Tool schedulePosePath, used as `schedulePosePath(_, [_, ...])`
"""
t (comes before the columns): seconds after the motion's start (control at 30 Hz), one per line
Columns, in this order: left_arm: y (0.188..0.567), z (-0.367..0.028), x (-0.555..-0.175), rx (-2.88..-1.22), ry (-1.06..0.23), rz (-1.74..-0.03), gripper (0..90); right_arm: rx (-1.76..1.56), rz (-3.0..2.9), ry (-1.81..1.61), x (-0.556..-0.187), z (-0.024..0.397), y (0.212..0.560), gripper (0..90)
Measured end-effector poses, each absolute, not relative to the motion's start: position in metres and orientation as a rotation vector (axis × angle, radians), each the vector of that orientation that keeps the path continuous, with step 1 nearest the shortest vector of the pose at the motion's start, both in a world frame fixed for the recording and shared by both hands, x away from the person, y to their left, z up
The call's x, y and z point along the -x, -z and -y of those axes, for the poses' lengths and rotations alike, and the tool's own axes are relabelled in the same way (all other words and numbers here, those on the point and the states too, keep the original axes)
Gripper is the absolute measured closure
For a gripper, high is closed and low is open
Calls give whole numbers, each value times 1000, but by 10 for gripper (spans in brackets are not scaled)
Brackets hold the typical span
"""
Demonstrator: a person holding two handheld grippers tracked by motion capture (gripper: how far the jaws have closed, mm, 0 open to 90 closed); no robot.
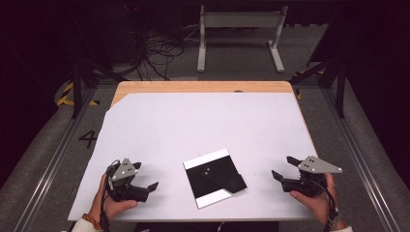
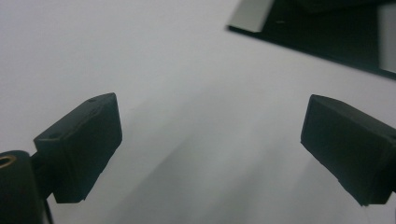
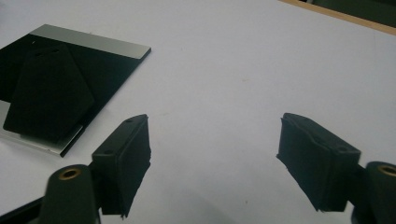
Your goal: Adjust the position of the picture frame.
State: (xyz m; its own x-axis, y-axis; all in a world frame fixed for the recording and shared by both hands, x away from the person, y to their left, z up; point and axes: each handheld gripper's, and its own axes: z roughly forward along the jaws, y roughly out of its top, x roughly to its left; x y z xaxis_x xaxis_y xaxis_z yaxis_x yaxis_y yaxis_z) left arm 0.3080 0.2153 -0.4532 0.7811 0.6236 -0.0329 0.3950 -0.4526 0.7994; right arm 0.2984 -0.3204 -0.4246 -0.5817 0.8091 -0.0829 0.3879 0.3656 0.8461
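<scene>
A flat black plate with silver strips along two edges (image 1: 212, 178) lies near the table's front middle, with a black flat piece (image 1: 223, 178) lying on top of it. The same plate (image 3: 70, 79) appears at the upper left of the right gripper view, and its corner (image 2: 322, 32) at the top right of the left gripper view. My left gripper (image 1: 145, 176) rests low at the front left, open, jaws wide apart over bare mat (image 2: 210, 140). My right gripper (image 1: 283, 168) sits at the front right, also open with nothing between its jaws (image 3: 215, 158).
A white mat (image 1: 203, 125) covers most of the wooden table (image 1: 203, 87). Beyond the far edge stand a white frame (image 1: 239, 34) and loose cables (image 1: 159, 48) on the floor. Metal rails run along both sides.
</scene>
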Motion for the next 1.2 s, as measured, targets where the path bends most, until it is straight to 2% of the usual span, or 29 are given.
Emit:
schedulePosePath(0.1, [452, -211, -300, -2078, -344, -726, 93, -1013, -2177, -1181, -299, 319, 425, 352])
schedulePosePath(0.3, [453, -209, -295, -2067, -301, -708, 162, -998, -2184, -1205, -303, 316, 424, 418])
schedulePosePath(0.43, [452, -205, -292, -2067, -288, -673, 182, -961, -2203, -1162, -305, 307, 427, 522])
schedulePosePath(0.5, [452, -203, -291, -2077, -288, -658, 253, -942, -2214, -1158, -305, 300, 426, 594])
schedulePosePath(0.53, [453, -199, -291, -2090, -291, -644, 253, -942, -2214, -1158, -305, 300, 426, 594])
schedulePosePath(0.57, [453, -192, -291, -2119, -287, -621, 363, -934, -2233, -1155, -307, 293, 427, 659])
schedulePosePath(0.6, [453, -192, -291, -2119, -287, -621, 424, -934, -2233, -1155, -307, 293, 427, 659])
schedulePosePath(0.63, [454, -188, -292, -2125, -265, -603, 424, -934, -2245, -1162, -308, 289, 429, 677])
schedulePosePath(0.67, [454, -185, -293, -2140, -260, -591, 514, -938, -2258, -1168, -309, 285, 431, 692])
schedulePosePath(0.7, [454, -180, -293, -2154, -258, -571, 556, -945, -2268, -1180, -310, 283, 432, 701])
schedulePosePath(0.73, [454, -175, -294, -2170, -252, -555, 634, -946, -2280, -1184, -310, 279, 433, 721])
schedulePosePath(0.87, [456, -160, -299, -2206, -226, -541, 769, -923, -2338, -1176, -313, 266, 437, 789])
schedulePosePath(0.97, [458, -153, -302, -2216, -216, -538, 807, -906, -2366, -1166, -314, 260, 440, 801])
schedulePosePath(1.2, [463, -136, -314, -2243, -178, -542, 816, -880, -2448, -1136, -315, 246, 448, 864])
